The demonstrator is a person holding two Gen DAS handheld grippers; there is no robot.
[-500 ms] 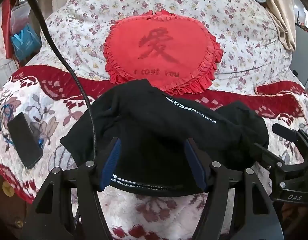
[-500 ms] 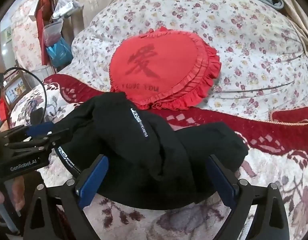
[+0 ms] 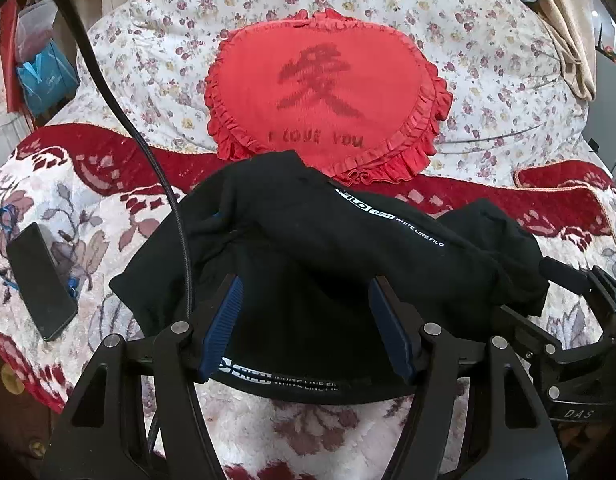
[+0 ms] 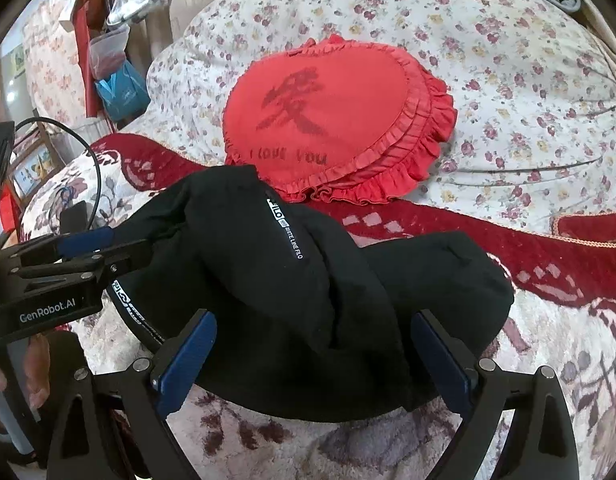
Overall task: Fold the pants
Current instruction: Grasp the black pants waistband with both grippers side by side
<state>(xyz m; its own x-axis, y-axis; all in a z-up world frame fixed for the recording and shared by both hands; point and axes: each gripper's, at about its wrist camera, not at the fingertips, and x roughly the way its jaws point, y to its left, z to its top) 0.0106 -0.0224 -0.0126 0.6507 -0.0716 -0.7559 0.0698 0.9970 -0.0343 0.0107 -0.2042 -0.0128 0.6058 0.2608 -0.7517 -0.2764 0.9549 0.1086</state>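
Note:
The black pants (image 3: 328,264) lie bunched in a folded heap on the floral bed cover, with white lettering on a top fold and along the near hem. They also show in the right wrist view (image 4: 308,292). My left gripper (image 3: 305,320) is open, its blue pads on either side of the heap's near edge. My right gripper (image 4: 314,356) is open, wide around the heap's near right part. The left gripper's fingers (image 4: 87,246) show from the side at the heap's left end.
A red heart-shaped cushion (image 3: 328,92) lies just behind the pants, against a floral quilt (image 3: 488,60). A black phone (image 3: 39,280) lies on the cover to the left. A black cable (image 3: 147,152) hangs across the left side. Bags (image 4: 119,80) hang beside the bed.
Nothing clear has changed; both grippers and the pants stand about as before.

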